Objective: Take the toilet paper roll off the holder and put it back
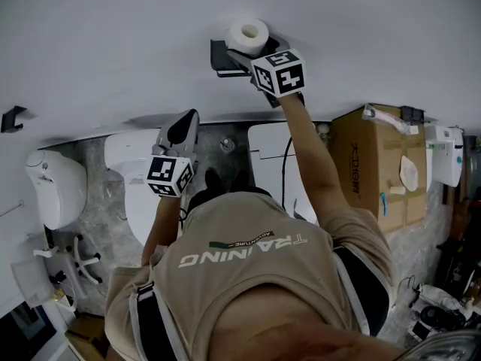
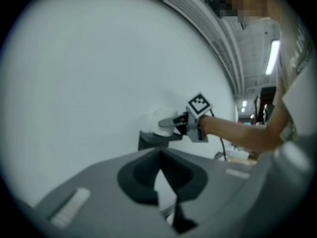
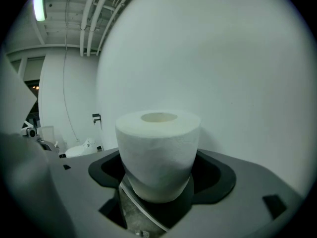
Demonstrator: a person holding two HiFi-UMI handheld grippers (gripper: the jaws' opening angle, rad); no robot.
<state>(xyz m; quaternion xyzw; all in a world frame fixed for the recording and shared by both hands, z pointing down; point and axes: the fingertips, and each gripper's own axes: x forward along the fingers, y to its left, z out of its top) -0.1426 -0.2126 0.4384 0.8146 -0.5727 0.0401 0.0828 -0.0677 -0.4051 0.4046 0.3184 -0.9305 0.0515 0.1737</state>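
Note:
A white toilet paper roll (image 1: 247, 34) is by the white wall, held in my right gripper (image 1: 244, 49), which is shut on it. In the right gripper view the roll (image 3: 158, 152) stands between the jaws with its core hole up. The dark wall holder (image 1: 223, 57) sits just beside and under the roll; I cannot tell whether they touch. From the left gripper view, the roll (image 2: 161, 118) is above the holder (image 2: 151, 140). My left gripper (image 1: 183, 126) hangs lower, away from the wall, with its jaws together (image 2: 159, 155) and nothing in them.
A white toilet (image 1: 129, 164) lies below the left gripper. A cardboard box (image 1: 376, 164) stands at the right, with a white wall unit (image 1: 447, 153) beyond it. Another white fixture (image 1: 52, 186) and a black wall hook (image 1: 11, 117) are at the left.

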